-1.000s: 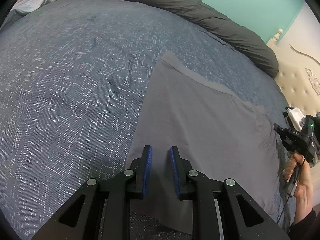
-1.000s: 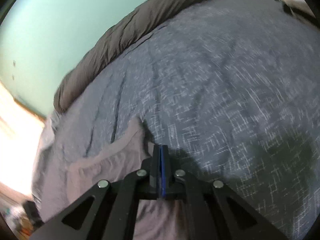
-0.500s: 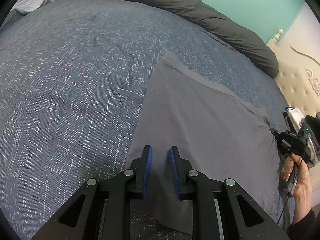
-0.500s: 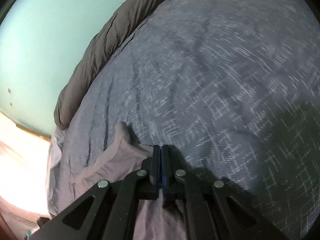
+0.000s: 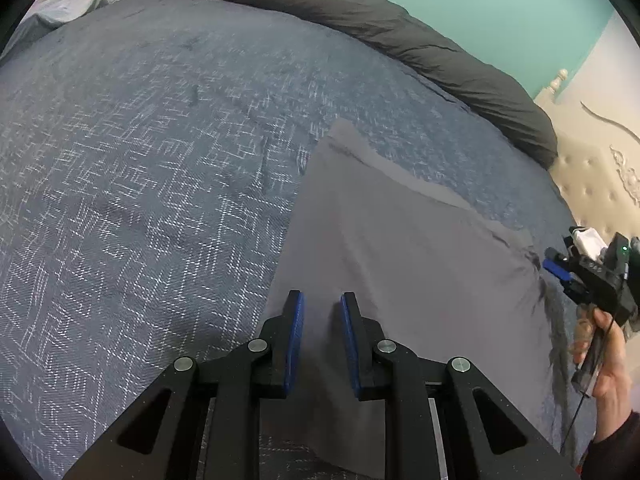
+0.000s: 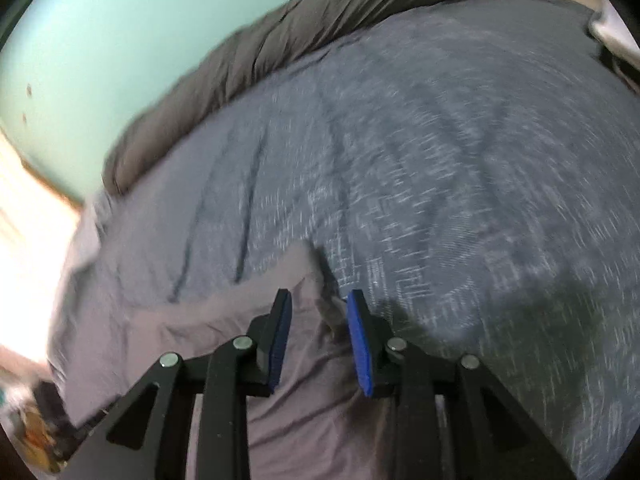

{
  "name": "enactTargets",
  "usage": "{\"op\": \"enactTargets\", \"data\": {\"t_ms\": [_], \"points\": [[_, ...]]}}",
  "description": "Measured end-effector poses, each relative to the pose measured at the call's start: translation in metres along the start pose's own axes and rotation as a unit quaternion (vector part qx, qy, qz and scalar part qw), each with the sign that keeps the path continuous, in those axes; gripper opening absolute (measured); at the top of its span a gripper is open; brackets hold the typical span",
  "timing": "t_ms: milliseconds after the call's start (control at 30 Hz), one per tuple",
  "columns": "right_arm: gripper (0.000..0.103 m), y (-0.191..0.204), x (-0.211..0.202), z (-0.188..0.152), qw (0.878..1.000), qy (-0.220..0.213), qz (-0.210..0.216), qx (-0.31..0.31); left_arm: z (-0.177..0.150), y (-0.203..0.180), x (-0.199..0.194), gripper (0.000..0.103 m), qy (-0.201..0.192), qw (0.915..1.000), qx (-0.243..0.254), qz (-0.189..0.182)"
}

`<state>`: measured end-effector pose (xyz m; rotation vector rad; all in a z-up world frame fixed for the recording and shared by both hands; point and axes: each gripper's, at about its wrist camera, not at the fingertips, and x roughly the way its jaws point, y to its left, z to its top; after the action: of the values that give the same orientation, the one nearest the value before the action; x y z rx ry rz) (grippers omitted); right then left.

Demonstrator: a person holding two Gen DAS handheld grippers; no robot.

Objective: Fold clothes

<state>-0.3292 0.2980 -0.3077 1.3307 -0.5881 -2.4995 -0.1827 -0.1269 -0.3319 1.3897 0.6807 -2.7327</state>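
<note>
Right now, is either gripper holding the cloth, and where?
Neither. The left gripper is open over the cloth; the right gripper is open at its corner.

Your folded garment (image 5: 400, 264) lies on the bedspread (image 5: 160, 184), right of its middle; the rolled duvet (image 5: 400, 36) runs behind, headboard (image 5: 592, 176) far right.

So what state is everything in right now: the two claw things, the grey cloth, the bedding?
Left gripper: open, nothing held, over the cloth.
Right gripper: open, straddling a raised corner of the cloth.
Plain grey garment: spread mostly flat, rumpled at its right corner.
Blue patterned bedspread: spread out beneath the garment.
Dark grey duvet: bunched along the wall.
</note>
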Motion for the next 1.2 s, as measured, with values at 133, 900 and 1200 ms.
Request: {"op": "enactTargets", "data": {"t_ms": [133, 900, 1200], "points": [[0.021, 0.006, 0.018, 0.012, 0.999, 0.026, -0.022, -0.035, 0.000, 0.003, 0.001, 0.020, 0.001, 1.0000, -0.005, -0.003], [0.030, -0.004, 0.035, 0.066, 0.997, 0.072, 0.013, -0.009, 0.004, 0.004, 0.000, 0.020, 0.000, 0.9999, -0.011, -0.011], [0.004, 0.012, 0.055, 0.072, 0.994, 0.084, -0.005, -0.073, 0.004, 0.003, 0.000, 0.020, 0.001, 0.9999, -0.012, -0.012]]}}
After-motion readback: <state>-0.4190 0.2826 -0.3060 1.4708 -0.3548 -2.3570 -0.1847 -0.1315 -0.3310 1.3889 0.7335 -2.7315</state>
